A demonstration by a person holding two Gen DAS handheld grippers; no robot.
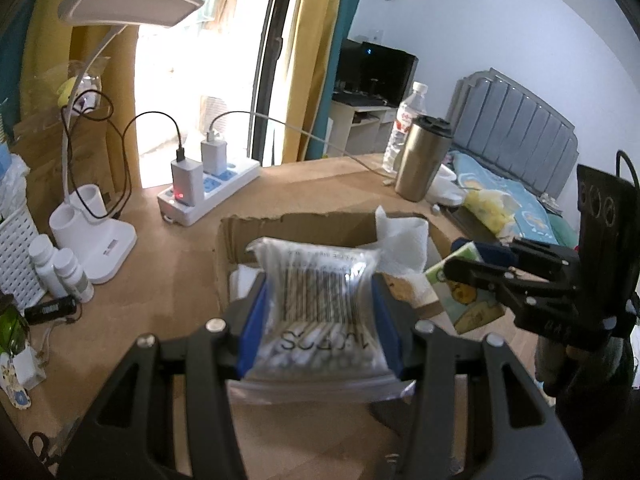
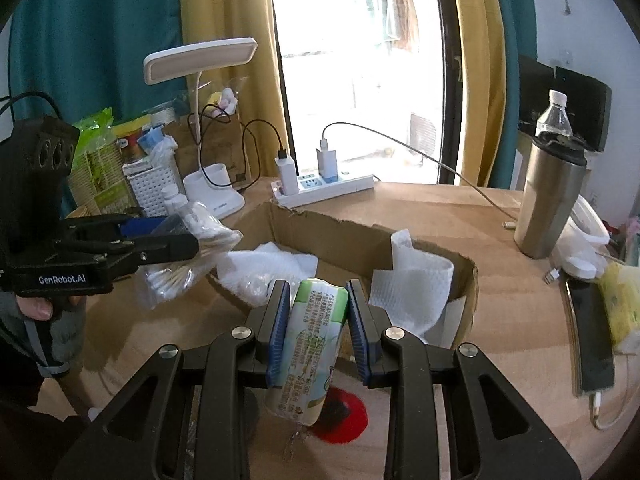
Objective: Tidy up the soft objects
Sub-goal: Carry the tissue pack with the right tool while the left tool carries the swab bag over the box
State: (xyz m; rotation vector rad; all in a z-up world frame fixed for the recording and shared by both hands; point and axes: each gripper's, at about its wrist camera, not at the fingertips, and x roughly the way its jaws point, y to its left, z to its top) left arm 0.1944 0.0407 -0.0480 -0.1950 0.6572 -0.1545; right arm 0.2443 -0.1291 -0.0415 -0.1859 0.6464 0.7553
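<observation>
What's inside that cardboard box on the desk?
In the cardboard box: a bubble-wrap sheet at its left and a white paper towel against its right wall. The near floor is hidden behind the tissue pack in the right hand-held gripper.

Wooden table (image 2: 500, 300) with cardboard box (image 2: 340, 236), power strip (image 2: 324, 190)

Cardboard box (image 2: 360, 236) floor mostly hidden beneath white paper (image 2: 412, 280).

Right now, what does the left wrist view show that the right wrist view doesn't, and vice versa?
Left wrist only: the bed with its grey headboard, and the barcode face of the cotton swab bag in the left gripper.
Right wrist only: a red disc on the table and a phone.
Both: cardboard box, steel tumbler, power strip, tissue pack in the right gripper.
</observation>
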